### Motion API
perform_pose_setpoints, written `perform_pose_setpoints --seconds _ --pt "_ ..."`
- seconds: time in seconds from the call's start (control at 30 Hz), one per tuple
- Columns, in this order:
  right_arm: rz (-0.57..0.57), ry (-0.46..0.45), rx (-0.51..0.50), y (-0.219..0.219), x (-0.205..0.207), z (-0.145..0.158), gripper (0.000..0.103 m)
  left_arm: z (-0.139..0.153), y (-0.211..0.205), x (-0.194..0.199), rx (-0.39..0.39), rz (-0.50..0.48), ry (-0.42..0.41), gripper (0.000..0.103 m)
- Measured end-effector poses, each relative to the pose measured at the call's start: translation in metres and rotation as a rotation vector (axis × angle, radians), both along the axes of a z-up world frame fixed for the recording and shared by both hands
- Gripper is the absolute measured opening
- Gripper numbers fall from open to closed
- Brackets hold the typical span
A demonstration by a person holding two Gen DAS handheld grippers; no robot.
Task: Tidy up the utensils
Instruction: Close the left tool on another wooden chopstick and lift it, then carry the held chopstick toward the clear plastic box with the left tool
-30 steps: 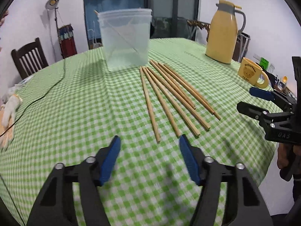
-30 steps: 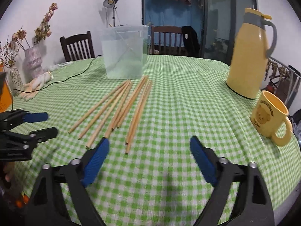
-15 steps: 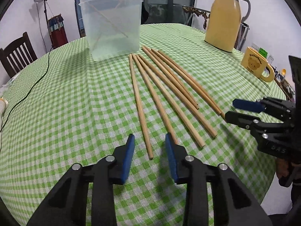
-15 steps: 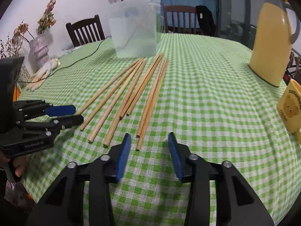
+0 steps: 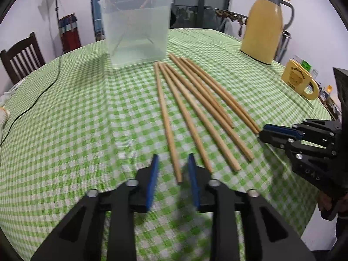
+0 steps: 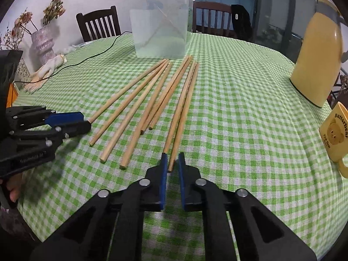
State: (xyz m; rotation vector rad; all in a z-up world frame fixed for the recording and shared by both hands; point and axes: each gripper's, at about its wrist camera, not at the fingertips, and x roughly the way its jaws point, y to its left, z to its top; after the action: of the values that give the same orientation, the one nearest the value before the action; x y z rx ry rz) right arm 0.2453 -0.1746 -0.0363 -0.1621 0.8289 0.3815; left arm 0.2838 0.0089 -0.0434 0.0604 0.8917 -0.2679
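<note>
1. The right tongs [image 6: 173, 163] have just been closing to a narrow gap around the near tip of one chopstick [image 6: 181, 117]; such an end grip may let it swing or slip.
2. The left tongs [image 5: 173, 167], half open, straddle the leftmost chopstick [image 5: 166, 119] untouched, and may nudge its neighbour.
3. Six chopsticks lie on the bench [image 5: 76, 119] before the tub [image 5: 136, 30]; a long carry risks a drop.

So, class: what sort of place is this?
Probably a home dining room: a round table with a green checked cloth, wooden dining chairs, and a yellow thermos jug beside a mug.
</note>
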Motion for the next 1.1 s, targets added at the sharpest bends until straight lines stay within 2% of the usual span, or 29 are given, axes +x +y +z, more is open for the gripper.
perform_pose_setpoints --seconds 0.03,0.13,0.2,0.27,0.4,0.53,0.9,1.1 --pt "-0.004 -0.003 0.002 -0.001 0.0 0.0 0.007 0.0 -0.002 0.0 0.003 -0.004 0.0 0.035" --pt "-0.037 -0.008 0.01 -0.006 0.002 -0.001 0.005 0.0 -0.004 -0.001 0.007 -0.009 0.0 0.035" --pt "-0.062 -0.006 0.023 -0.013 0.002 -0.001 0.004 0.0 0.0 -0.001 0.006 0.02 -0.001 0.021" --pt "-0.075 -0.013 0.022 -0.018 -0.001 0.0 0.004 0.0 0.003 0.0 0.015 0.048 -0.002 0.002" --pt "-0.084 -0.036 0.036 -0.023 -0.01 0.006 0.004 0.001 0.006 -0.003 0.005 0.058 0.006 0.002" --pt "-0.076 -0.079 0.046 -0.028 -0.02 0.019 0.004 0.011 0.012 -0.015 -0.011 0.09 -0.021 0.001" --pt "-0.054 -0.23 0.028 -0.034 -0.042 0.066 0.004 0.096 0.047 -0.067 -0.076 0.139 -0.209 0.001" --pt "-0.028 -0.314 -0.001 -0.029 -0.055 0.091 0.004 0.122 0.054 -0.087 -0.11 0.129 -0.269 0.001"
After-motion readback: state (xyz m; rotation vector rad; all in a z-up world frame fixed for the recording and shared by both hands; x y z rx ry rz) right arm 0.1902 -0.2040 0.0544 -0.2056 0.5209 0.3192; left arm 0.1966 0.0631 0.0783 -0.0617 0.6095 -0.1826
